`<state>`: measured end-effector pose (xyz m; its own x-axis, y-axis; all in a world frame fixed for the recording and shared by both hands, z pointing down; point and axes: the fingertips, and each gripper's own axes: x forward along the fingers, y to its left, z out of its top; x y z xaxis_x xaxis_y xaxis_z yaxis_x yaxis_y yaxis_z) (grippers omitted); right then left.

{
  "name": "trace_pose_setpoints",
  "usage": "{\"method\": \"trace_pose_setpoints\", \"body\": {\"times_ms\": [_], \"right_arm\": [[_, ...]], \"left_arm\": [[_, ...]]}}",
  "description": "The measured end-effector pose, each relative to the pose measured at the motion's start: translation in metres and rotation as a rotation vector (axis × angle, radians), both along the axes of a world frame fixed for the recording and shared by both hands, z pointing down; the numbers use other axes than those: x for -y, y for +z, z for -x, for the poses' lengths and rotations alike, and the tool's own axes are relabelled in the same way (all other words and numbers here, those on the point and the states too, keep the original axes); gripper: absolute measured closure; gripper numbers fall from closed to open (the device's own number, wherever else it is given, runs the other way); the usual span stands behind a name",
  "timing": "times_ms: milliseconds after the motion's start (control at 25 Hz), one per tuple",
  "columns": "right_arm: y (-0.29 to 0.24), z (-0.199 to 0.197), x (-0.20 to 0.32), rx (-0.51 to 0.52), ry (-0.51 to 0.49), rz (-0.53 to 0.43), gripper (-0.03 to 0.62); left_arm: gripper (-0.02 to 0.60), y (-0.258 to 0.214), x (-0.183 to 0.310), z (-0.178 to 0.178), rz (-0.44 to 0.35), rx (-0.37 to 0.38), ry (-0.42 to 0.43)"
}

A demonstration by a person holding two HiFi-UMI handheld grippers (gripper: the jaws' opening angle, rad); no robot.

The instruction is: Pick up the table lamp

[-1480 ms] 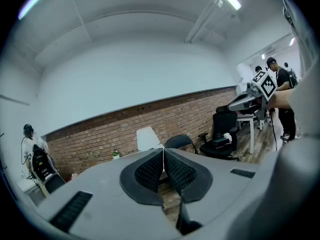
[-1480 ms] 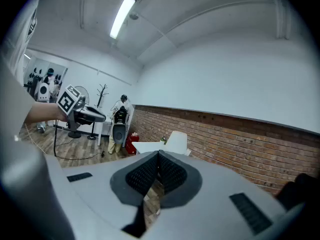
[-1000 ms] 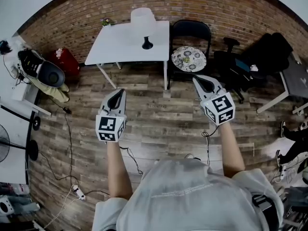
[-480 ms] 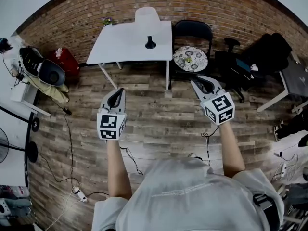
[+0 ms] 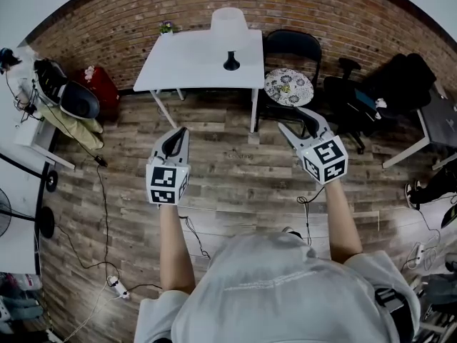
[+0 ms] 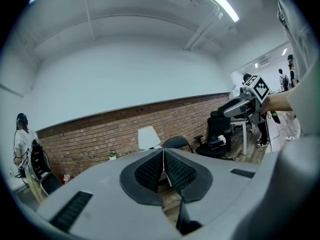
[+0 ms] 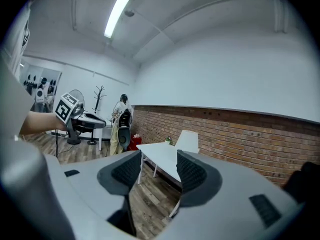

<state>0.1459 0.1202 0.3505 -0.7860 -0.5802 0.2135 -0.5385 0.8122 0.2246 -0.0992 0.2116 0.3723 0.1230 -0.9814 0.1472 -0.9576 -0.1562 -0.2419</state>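
Observation:
The table lamp stands at the back of a white table [image 5: 193, 63] against the brick wall, with a white shade [image 5: 228, 20] and a black base [image 5: 231, 62]. Both grippers hover over the wooden floor well short of the table and touch nothing. My left gripper [image 5: 177, 136] points at the table, its jaws pressed together and empty. My right gripper [image 5: 300, 121] is open with a clear gap between its pads. The lamp shade [image 6: 148, 137] shows just past the left gripper [image 6: 163, 156]. In the right gripper view the shade [image 7: 187, 141] and the table [image 7: 160, 155] sit beyond the right gripper [image 7: 157, 165].
A black folding chair [image 5: 289, 45] with a patterned round cushion [image 5: 288, 86] stands right of the table, and a black office chair [image 5: 357, 98] further right. A small plant [image 5: 167, 27] sits on the table's far left corner. A red bag [image 5: 100, 88] and floor cables [image 5: 100, 191] lie left.
The table and lamp have slid lower and a little right in the head view, so they are nearer. Both grippers keep about the same pose.

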Motion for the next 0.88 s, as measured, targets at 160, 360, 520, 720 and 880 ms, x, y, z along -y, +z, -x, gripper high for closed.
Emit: {"method": "trace_pose_setpoints", "body": {"times_ms": [160, 360, 520, 720, 880], "right_arm": [[0.004, 0.009, 0.0, -0.001, 0.008, 0.009, 0.361], [0.005, 0.014, 0.0, 0.019, 0.043, 0.023, 0.353], [0.01, 0.014, 0.004, 0.021, 0.067, 0.033, 0.345], [0.021, 0.012, 0.022, 0.011, 0.073, 0.049, 0.342], [0.029, 0.018, 0.049, 0.014, 0.069, 0.06, 0.341]], "left_arm": [[0.568, 0.004, 0.0, 0.008, 0.012, 0.0, 0.004], [0.568, 0.006, -0.004, 0.016, 0.024, -0.005, 0.016], [0.568, 0.013, -0.001, 0.024, 0.04, -0.017, 0.018], [0.569, 0.018, 0.016, 0.024, 0.041, 0.02, 0.01], [0.569, 0.026, 0.036, 0.02, 0.059, -0.019, 0.028]]}}
